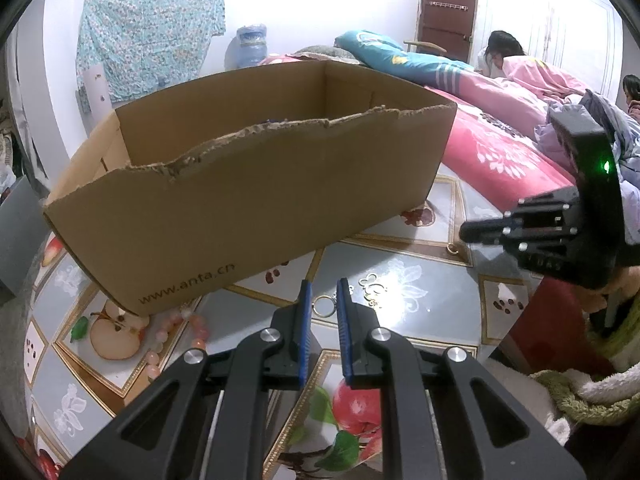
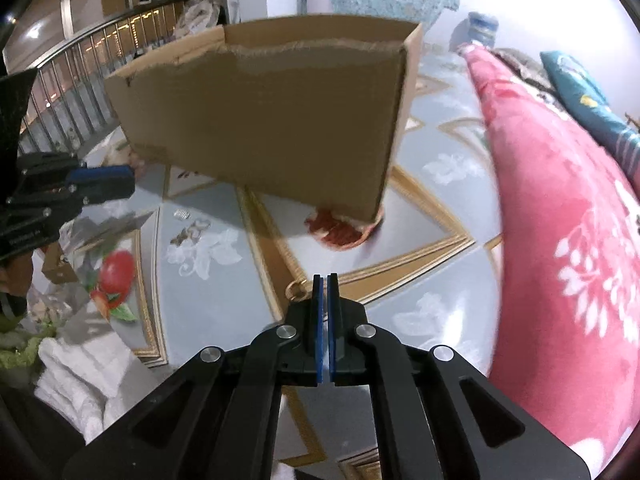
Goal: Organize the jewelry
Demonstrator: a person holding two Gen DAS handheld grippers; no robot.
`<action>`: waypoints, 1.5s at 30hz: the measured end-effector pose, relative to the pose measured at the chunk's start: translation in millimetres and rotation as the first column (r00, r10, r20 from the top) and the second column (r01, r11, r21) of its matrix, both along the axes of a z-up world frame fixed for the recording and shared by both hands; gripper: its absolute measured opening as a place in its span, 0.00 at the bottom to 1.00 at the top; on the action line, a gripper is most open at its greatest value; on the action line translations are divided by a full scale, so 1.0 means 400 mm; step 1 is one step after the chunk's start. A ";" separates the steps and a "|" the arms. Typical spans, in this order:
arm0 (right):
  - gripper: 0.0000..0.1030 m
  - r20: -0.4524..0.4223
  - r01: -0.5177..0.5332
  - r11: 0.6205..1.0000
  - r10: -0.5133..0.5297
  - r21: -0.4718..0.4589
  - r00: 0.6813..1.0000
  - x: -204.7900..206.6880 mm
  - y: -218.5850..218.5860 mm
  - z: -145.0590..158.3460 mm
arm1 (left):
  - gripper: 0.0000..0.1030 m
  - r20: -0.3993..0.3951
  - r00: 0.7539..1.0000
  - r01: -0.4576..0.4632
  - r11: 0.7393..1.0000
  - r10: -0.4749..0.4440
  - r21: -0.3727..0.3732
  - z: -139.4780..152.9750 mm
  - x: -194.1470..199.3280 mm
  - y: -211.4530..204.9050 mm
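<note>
Over the fruit-patterned tabletop (image 1: 420, 280), the left gripper (image 1: 324, 292) holds its blue pads slightly apart, clamping nothing, small gold ring (image 1: 323, 306) framed between them, torn brown cardboard box (image 1: 248, 200) at twelve o'clock. Right view: right gripper (image 2: 325, 280) is pressed together, a gold ring (image 2: 295, 291) just beside at nine o'clock. It looks unpinched, so lifting may leave it behind.

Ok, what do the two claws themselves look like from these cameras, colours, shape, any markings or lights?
Both are black, angular linkage frames with silver round pivot bolts and blue ribbed pads on the fingers. The left claw and the right claw look alike. Seen from the left camera, the right claw's black body carries a small green light and faint lettering too blurred to read. No cables show.
</note>
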State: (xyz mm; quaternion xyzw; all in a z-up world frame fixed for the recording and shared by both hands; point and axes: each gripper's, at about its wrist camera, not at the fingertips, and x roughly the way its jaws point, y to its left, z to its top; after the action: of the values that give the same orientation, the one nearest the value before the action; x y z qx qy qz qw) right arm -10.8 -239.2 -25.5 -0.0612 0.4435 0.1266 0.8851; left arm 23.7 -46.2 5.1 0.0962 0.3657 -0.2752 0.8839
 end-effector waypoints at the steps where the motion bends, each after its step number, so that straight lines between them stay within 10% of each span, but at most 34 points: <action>1: 0.02 -0.007 -0.010 1.000 0.010 0.004 1.000 -0.003 0.009 -0.006 | 0.11 0.000 1.000 0.000 1.000 0.000 0.000 0.001 0.000 0.000; 21: 0.03 -0.014 -0.072 0.995 0.073 0.067 0.997 -0.014 0.085 -0.011 | 0.11 -0.006 1.000 -0.011 1.000 0.011 -0.007 -0.002 0.008 0.006; 28: 0.28 0.043 -0.073 0.997 0.071 0.036 0.997 -0.020 0.075 0.010 | 0.12 -0.006 1.000 -0.015 1.000 0.015 -0.005 -0.005 0.012 0.008; 45: 0.09 0.023 -0.066 0.997 0.065 0.051 0.998 0.015 0.056 -0.016 | 0.12 -0.004 1.000 -0.016 1.000 0.016 -0.005 -0.005 0.014 0.006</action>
State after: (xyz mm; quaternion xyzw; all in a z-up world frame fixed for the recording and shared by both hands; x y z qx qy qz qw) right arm -4.7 -216.8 -32.0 -0.0543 0.4286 0.1663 0.8864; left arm 29.4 -43.6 3.1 0.0904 0.3674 -0.2694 0.8856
